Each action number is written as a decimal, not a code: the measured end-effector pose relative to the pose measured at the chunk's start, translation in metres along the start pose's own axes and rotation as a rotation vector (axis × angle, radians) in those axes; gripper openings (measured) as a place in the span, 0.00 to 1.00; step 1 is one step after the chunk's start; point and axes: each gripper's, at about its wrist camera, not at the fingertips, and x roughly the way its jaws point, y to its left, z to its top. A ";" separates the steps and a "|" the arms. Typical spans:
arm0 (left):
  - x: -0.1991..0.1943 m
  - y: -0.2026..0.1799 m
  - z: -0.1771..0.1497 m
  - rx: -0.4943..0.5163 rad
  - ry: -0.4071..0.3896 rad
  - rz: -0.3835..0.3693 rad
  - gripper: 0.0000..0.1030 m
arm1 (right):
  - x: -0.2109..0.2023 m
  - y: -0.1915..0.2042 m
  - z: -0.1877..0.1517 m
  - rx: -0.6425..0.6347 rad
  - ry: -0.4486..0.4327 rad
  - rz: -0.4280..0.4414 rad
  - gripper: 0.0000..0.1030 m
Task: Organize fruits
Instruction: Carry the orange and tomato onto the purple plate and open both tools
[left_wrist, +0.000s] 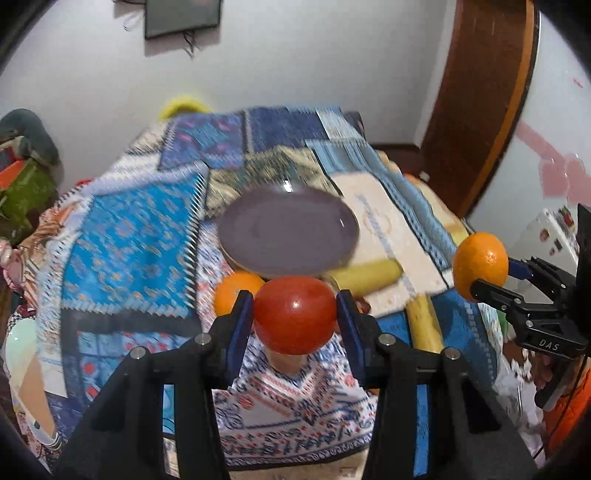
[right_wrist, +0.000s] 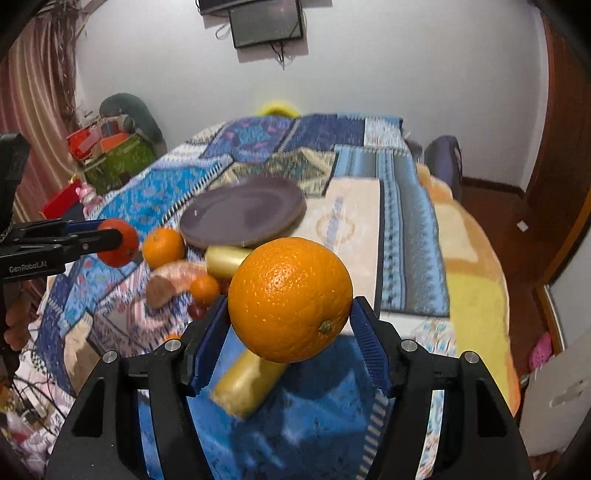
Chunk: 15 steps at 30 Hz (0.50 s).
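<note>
Fruit pinched in both grippers above the bed.
Left gripper (left_wrist: 295, 314) jaws pinch a red tomato (left_wrist: 294, 314); right gripper (right_wrist: 290, 317) jaws pinch an orange (right_wrist: 290, 299).

right claw (right_wrist: 290, 332) clamping large orange (right_wrist: 290, 299), purple plate (right_wrist: 243, 212) beyond

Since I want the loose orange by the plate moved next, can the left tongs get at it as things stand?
Probably not yet. The left tongs are shut on a red tomato, so they have no free grip. The loose orange lies just beyond them beside the purple plate, with nothing else blocking it.
</note>
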 end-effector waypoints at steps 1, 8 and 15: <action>-0.004 0.003 0.003 -0.008 -0.016 0.002 0.44 | -0.001 0.001 0.003 -0.003 -0.009 -0.001 0.61; -0.021 0.020 0.028 -0.025 -0.108 0.013 0.45 | -0.006 0.016 0.037 -0.043 -0.100 0.007 0.61; -0.027 0.025 0.054 -0.013 -0.182 0.034 0.44 | -0.004 0.024 0.072 -0.078 -0.185 0.007 0.61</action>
